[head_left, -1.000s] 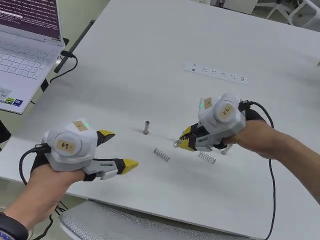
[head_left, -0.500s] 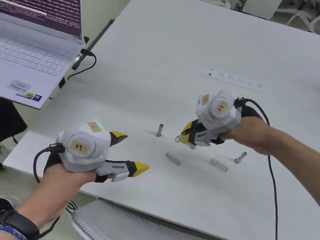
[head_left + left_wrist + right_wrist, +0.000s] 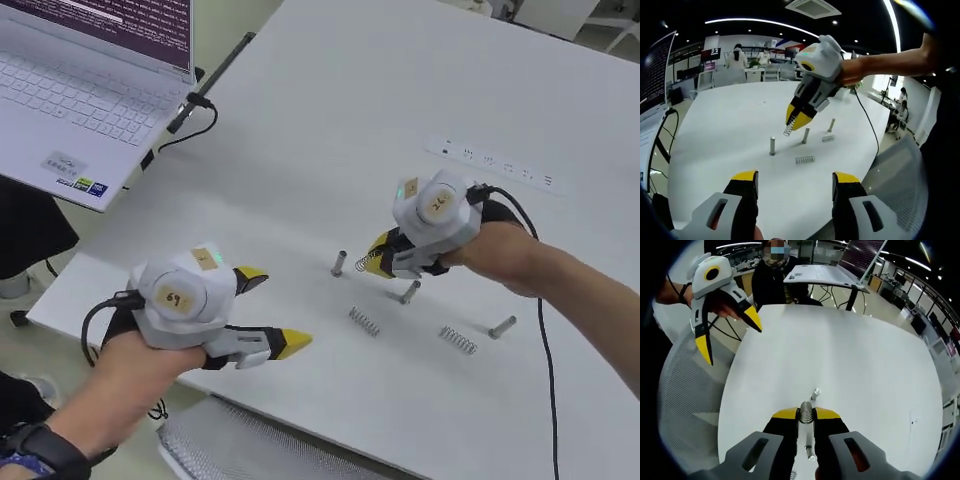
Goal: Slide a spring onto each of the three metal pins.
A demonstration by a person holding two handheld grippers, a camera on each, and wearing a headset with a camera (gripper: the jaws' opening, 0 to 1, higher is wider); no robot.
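Gripping a spring (image 3: 806, 412) end-out in your right gripper (image 3: 376, 266), you hold it close beside the upright pin (image 3: 339, 263), not on it. Left gripper (image 3: 272, 310) gapes, holding nothing. Second spring (image 3: 363, 321) and third spring (image 3: 457, 340) lie loose on the table (image 3: 300, 150) near the middle pin (image 3: 410, 292) and the end pin (image 3: 502, 326).

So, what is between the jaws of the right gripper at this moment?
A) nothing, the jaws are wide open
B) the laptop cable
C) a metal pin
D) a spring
D: in the right gripper view the right gripper has its yellow tips closed on a spring, whose coils stick out past the tips.
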